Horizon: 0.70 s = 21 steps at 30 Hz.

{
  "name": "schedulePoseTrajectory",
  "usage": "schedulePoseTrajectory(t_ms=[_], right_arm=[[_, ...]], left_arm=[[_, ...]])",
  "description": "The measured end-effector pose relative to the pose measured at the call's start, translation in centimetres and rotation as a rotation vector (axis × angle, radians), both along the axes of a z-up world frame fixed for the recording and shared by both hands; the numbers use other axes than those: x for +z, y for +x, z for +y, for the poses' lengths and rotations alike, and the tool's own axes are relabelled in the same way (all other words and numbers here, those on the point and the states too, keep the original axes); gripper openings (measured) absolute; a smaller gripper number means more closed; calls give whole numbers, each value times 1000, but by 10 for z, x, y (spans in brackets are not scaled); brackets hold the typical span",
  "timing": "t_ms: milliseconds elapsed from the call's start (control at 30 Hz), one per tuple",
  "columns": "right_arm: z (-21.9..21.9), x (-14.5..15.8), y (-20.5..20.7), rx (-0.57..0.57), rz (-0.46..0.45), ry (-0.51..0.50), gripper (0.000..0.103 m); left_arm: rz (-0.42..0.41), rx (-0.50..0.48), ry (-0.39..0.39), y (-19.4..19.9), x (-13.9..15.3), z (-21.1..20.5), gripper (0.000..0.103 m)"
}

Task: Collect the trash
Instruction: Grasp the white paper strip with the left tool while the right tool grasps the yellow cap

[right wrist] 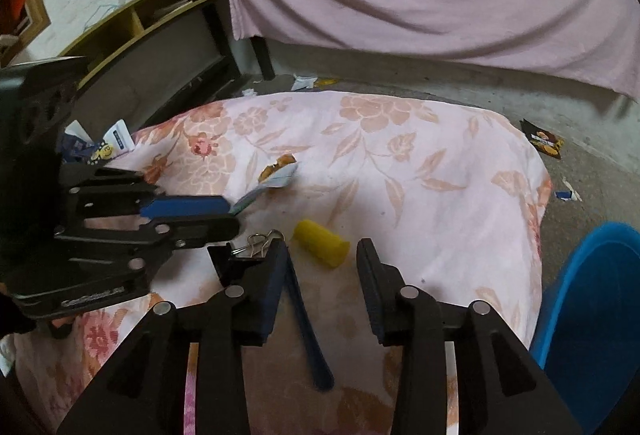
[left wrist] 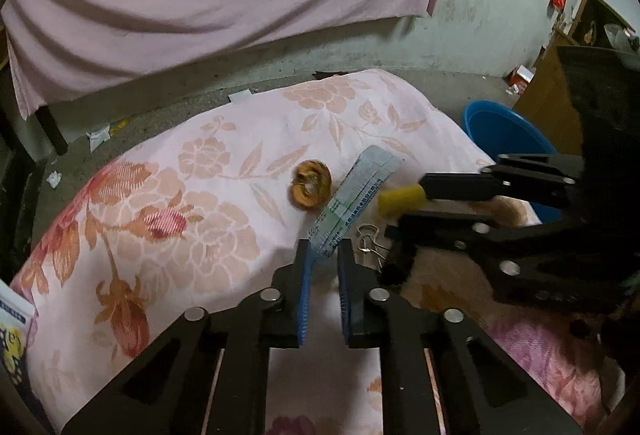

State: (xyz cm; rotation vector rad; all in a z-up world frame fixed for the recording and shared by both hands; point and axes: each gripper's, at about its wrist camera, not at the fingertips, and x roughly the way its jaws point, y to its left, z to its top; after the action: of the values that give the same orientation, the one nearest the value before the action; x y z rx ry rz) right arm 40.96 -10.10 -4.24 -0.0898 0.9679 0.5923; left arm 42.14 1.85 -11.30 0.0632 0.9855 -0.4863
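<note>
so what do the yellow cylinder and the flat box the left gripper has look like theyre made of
The yellow cylinder looks like matte foam or sponge: dull, no glare, soft edges. The flat box, pinched by the left gripper, looks like thin printed cardboard: flat, creased, covered in small text.

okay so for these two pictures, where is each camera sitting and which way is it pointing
Left wrist: on the left gripper, looking forward over the floral cover at the paper strip between its fingers; the right gripper enters from the right.
Right wrist: on the right gripper, facing the yellow roll; the left gripper enters from the left.
Shared: strip, roll, binder clip, blue basin.
</note>
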Motion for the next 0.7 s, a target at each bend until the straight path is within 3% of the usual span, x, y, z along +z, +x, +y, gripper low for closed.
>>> schedulePoseTrajectory(t_ms=[67, 300, 700], right_arm=[[1, -2, 4, 6, 10, 6, 35], [2, -5, 18, 10, 24, 8, 35], [9, -6, 23, 7, 1, -43, 29]], left_arm=[[18, 6, -13, -3, 2, 1, 0], [23, 64, -53, -14, 6, 6, 0], [32, 84, -43, -7, 10, 3, 4]])
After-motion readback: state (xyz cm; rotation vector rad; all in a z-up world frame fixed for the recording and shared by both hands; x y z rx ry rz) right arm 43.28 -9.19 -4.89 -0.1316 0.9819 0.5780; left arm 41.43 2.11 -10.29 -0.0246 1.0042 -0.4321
